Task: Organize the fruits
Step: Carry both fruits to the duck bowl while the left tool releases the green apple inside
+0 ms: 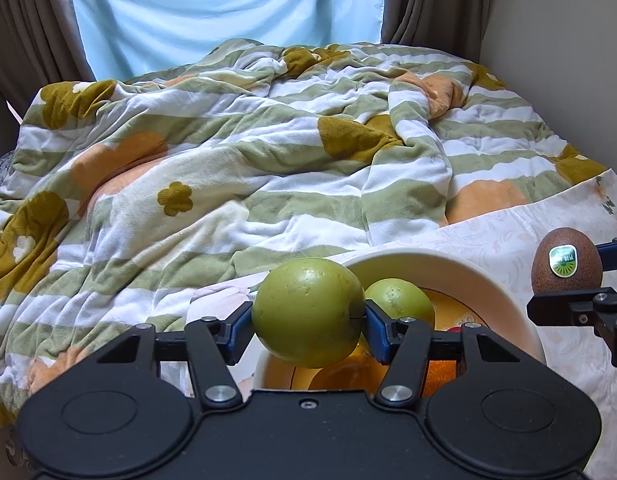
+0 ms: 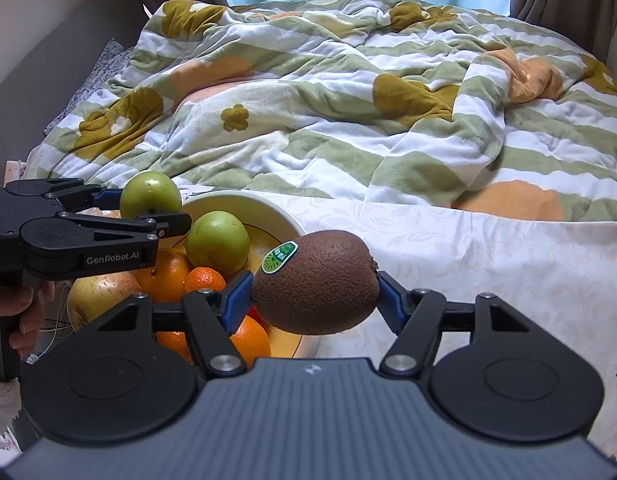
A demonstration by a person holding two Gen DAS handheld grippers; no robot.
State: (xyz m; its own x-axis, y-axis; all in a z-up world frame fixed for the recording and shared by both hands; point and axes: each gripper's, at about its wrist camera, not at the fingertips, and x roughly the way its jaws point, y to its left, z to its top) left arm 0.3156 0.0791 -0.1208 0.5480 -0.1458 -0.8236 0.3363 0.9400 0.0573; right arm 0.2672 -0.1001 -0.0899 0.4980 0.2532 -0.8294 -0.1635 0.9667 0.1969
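Note:
My left gripper [image 1: 308,322] is shut on a round green fruit [image 1: 308,312], held just above the near rim of a cream bowl [image 1: 480,280]. The same green fruit [image 2: 150,194] shows in the right wrist view, at the tip of the left gripper [image 2: 148,206]. My right gripper [image 2: 316,292] is shut on a brown kiwi [image 2: 316,284] with a green sticker, hanging over the bowl's [image 2: 244,202] right edge. That kiwi [image 1: 566,266] appears at the far right of the left wrist view. In the bowl lie a second green fruit [image 2: 216,242], oranges [image 2: 164,276], a mandarin [image 2: 204,280] and a pale apple [image 2: 98,298].
The bowl stands on a pale patterned cloth [image 2: 488,264] spread on a bed. A rumpled striped blanket with flowers [image 2: 348,112] covers the bed behind it. Curtains [image 1: 228,8] hang at the back. A person's hand [image 2: 16,312] grips the left gripper's handle.

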